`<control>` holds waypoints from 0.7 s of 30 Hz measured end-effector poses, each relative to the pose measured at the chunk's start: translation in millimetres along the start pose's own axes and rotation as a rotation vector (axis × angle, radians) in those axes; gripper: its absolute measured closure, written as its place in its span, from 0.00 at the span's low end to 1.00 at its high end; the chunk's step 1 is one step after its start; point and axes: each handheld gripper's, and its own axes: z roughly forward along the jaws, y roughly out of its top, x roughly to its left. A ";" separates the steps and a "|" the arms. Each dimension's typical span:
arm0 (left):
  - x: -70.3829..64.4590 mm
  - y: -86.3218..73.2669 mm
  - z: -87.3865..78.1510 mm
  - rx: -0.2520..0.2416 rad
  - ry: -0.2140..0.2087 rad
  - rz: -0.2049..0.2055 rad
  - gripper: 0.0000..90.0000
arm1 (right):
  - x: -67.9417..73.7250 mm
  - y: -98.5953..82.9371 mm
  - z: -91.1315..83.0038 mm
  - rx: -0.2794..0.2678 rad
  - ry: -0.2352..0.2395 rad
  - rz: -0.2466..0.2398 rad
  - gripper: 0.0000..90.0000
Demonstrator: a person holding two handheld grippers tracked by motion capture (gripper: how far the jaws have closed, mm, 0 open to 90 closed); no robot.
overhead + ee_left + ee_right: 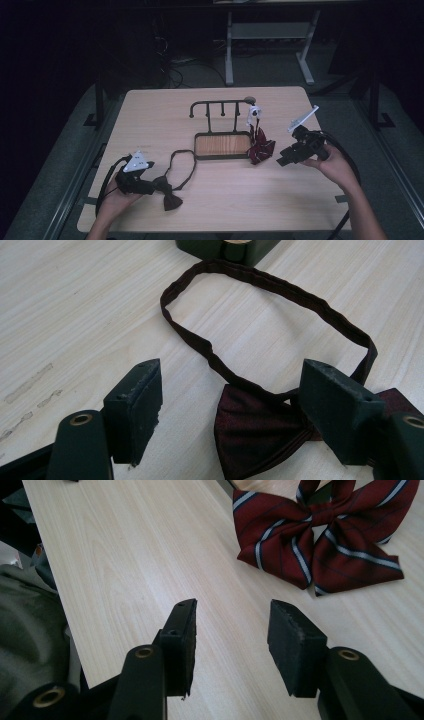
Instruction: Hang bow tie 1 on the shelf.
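A dark maroon bow tie [171, 196] lies near the front left of the table, its neck strap [182, 165] looped toward the stand. My left gripper [159, 185] is open, its jaws astride the bow's knot [260, 435] in the left gripper view. A red striped bow tie [260, 146] hangs by a white clip from the right end of the black hook stand [222, 131] and rests on the table. My right gripper [281, 161] is open just right of the striped bow [325, 535], nothing between its jaws.
The stand has a wooden base tray [222, 145] at the table's centre and a top rail with several hooks [220, 105]. Cables trail from both grippers. A white table frame [267, 45] stands on the floor beyond the far edge.
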 end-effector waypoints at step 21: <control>-1.3 1.6 2.7 0.013 -0.005 -0.002 0.29 | 7.7 -33.8 20.7 -0.040 0.017 0.003 0.57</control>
